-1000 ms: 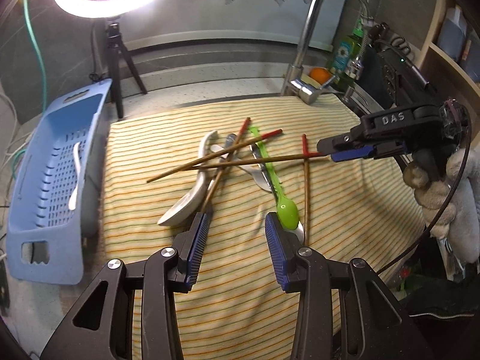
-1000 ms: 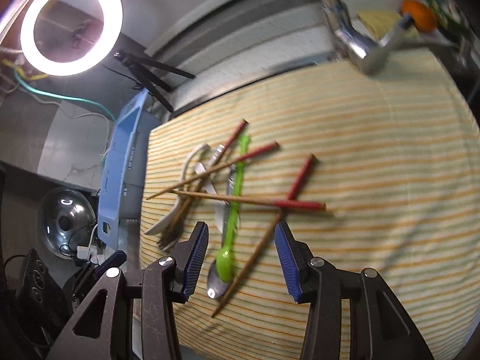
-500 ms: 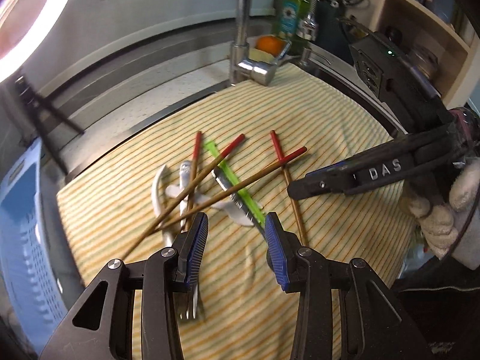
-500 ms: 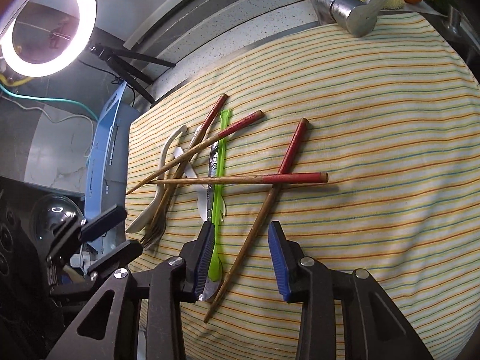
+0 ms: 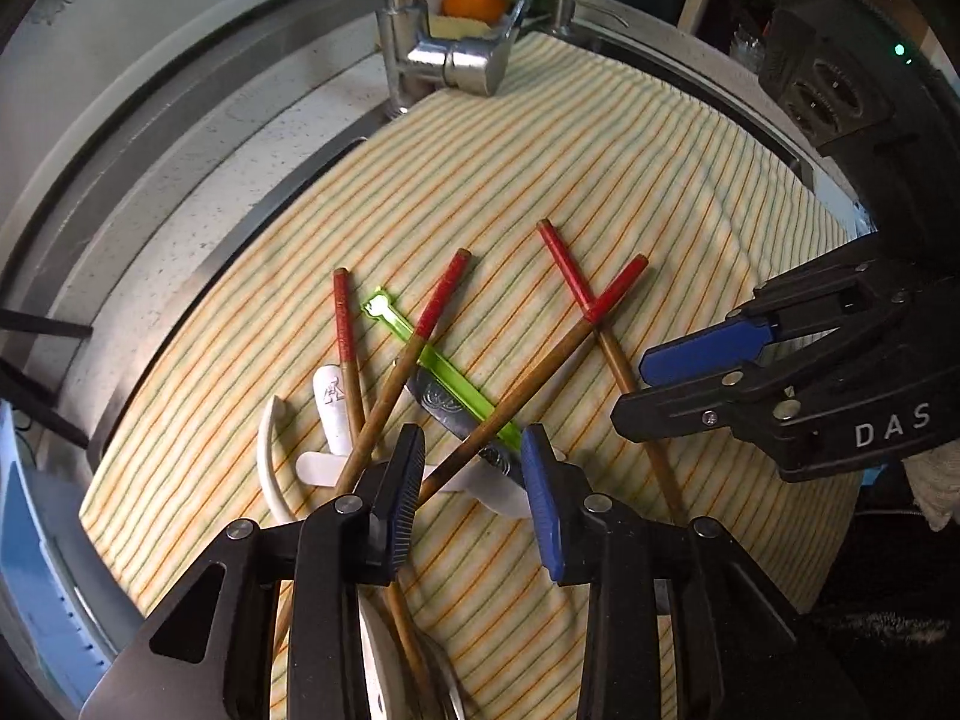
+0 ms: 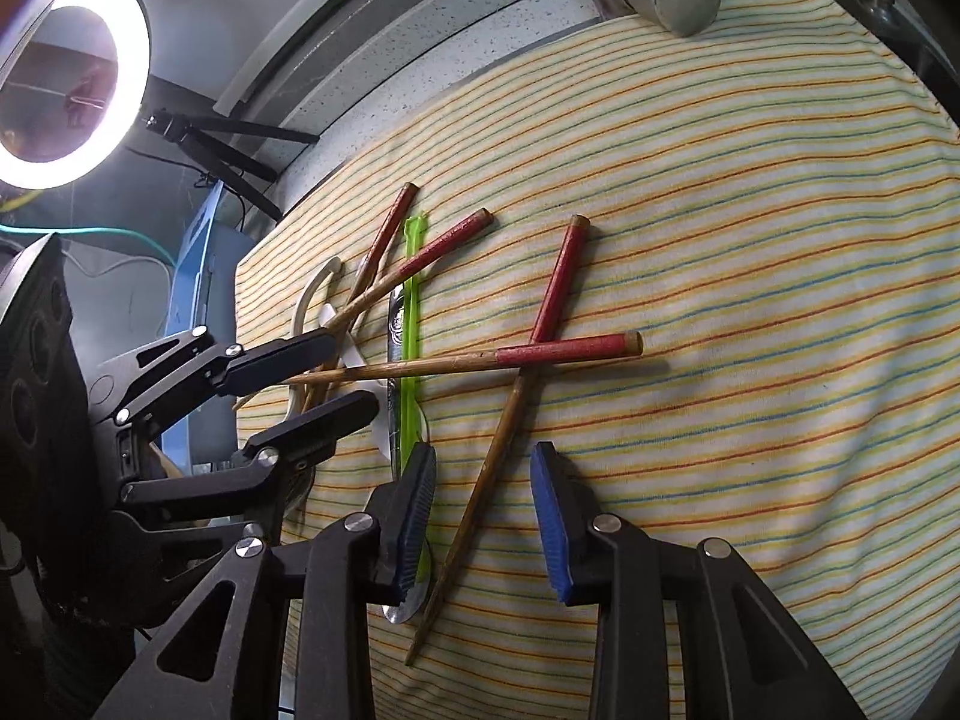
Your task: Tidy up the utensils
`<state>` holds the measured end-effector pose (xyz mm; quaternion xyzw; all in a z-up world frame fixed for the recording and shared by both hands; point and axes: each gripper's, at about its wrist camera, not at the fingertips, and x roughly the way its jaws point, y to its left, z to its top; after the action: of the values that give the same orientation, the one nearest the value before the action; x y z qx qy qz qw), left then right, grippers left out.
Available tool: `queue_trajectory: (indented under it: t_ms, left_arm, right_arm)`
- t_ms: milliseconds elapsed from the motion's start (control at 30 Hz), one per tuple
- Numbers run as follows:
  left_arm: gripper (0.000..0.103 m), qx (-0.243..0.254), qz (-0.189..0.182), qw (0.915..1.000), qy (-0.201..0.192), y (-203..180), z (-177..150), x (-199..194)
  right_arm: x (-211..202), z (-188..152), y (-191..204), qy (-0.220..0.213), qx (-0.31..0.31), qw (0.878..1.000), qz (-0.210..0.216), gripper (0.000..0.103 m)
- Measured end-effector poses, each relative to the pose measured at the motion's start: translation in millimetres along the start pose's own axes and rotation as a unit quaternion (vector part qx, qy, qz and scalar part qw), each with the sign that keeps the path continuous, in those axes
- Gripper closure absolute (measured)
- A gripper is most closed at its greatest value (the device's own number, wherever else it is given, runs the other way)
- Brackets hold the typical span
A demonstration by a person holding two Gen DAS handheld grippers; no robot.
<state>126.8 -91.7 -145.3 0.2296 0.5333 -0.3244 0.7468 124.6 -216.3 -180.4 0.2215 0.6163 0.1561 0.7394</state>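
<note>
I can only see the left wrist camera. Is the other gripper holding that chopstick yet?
Observer: Not yet. In the right wrist view the right gripper is closing with the chopstick between its fingers, but neither pad touches it.
Operator: Where's the green spoon's round end?
Observer: The green spoon runs down toward that gripper, and its round end peeks out under the finger on the picture's left.
Operator: Is a lamp on?
Observer: Yes, a ring light glows at the upper left.
</note>
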Motion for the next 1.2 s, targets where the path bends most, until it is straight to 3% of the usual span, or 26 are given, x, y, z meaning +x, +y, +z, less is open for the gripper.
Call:
queue_trajectory:
  t_ms: [367, 567, 633, 1000, 1200]
  left_arm:
    - [0.088, 0.008, -0.008, 0.9998, 0.016, -6.4, 10.8, 15.4]
    - [0.09, -0.023, -0.026, 0.9994, 0.01, -8.3, 8.1, 14.0]
    - [0.098, -0.032, -0.037, 0.9988, 0.011, -9.2, 6.5, 14.8]
    - [0.098, -0.066, -0.028, 0.9974, 0.006, -15.8, -1.4, 9.4]
    - [0.098, -0.11, -0.046, 0.9928, -0.014, -15.1, -15.0, 3.6]
  right_arm:
    - [7.8, 14.3, -3.4, -0.001, -0.011, 1.0, -0.023, 0.084]
    - [10.7, 17.4, -3.7, 0.0, -0.02, 0.999, -0.032, 0.091]
    - [11.3, 18.9, -2.5, 0.002, -0.023, 0.999, -0.033, 0.091]
    - [15.1, 21.7, 0.8, 0.009, -0.035, 0.998, -0.041, 0.091]
    - [9.6, 15.8, -5.6, 0.006, -0.02, 1.0, -0.019, 0.094]
